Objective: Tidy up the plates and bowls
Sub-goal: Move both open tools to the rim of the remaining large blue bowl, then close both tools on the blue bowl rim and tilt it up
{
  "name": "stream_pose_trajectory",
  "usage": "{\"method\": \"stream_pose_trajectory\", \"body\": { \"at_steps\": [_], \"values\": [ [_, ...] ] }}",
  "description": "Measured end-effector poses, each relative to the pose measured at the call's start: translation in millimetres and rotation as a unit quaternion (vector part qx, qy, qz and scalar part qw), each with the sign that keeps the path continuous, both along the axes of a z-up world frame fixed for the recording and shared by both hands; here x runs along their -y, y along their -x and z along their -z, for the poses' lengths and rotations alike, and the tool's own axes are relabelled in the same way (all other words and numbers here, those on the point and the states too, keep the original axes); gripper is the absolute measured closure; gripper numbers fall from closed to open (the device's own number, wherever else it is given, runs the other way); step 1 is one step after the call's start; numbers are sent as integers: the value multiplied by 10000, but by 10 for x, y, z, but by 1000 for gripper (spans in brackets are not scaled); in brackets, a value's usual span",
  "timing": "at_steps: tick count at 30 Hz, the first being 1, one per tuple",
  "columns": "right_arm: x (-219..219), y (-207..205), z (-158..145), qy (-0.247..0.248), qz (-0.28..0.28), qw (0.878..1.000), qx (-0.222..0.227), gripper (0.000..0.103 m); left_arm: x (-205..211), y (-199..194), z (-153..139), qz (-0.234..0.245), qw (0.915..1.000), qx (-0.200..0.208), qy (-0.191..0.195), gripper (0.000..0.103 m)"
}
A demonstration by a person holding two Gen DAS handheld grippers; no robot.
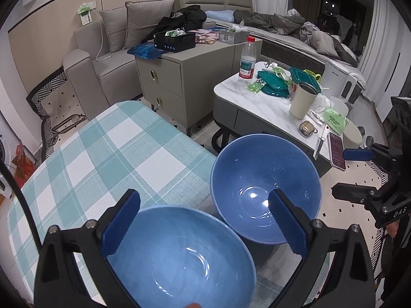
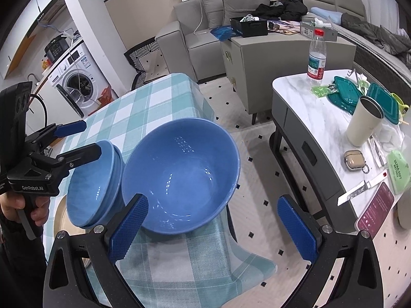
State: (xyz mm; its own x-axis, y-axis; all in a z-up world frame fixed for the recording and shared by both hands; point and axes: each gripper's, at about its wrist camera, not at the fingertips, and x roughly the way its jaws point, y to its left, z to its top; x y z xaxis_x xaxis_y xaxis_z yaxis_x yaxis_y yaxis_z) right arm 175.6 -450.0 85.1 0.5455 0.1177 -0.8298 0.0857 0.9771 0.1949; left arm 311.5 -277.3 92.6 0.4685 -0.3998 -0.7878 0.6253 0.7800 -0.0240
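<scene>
Both tools spread wide, gripping nothing. Landmark: the big glossy blue ceramic bowl (image 2: 179, 179), sitting at the near corner of the surface with the teal-and-white checked cloth (image 2: 154, 97), part of its rim apparently overhanging the edge.

Left of it, rims almost touching — a stack of lighter blue ceramic bowls (image 2: 95, 184), resting on a round beige plate (image 2: 60, 218) that peeks out underneath.

Right tool (image 2: 213, 227) is directly in front of the big bowl, just short of its near rim; its left pad overlaps the rim in view, the right pad hangs over floor beyond the corner. Left tool (image 1: 205, 223) hovers over the light blue stack, the big bowl off to its right.

So the right hand looks nearer the big bowl — my read is it goes in over the near rim, one pad inside, one outside. Bowl is round, so no axis to line up. Risk: glossy wall plus the overhang, a nudge could tip it off.
</scene>
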Motion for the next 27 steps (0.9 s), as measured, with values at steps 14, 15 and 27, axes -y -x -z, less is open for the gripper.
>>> {"method": "stream_pose_trajectory", "body": {
  "at_steps": [14,15,27],
  "values": [
    [32,-103,247,36,89,9997,-232,1,146,-167,235,94,9995,-303,-63,3],
    [34,-111,263,29,92,9996,-248,1,156,-178,246,93,9994,-318,-65,3],
    [-1,-172,377,-229,-22,9991,-356,1,288,-264,375,200,9988,-422,-132,3]
  ]
}}
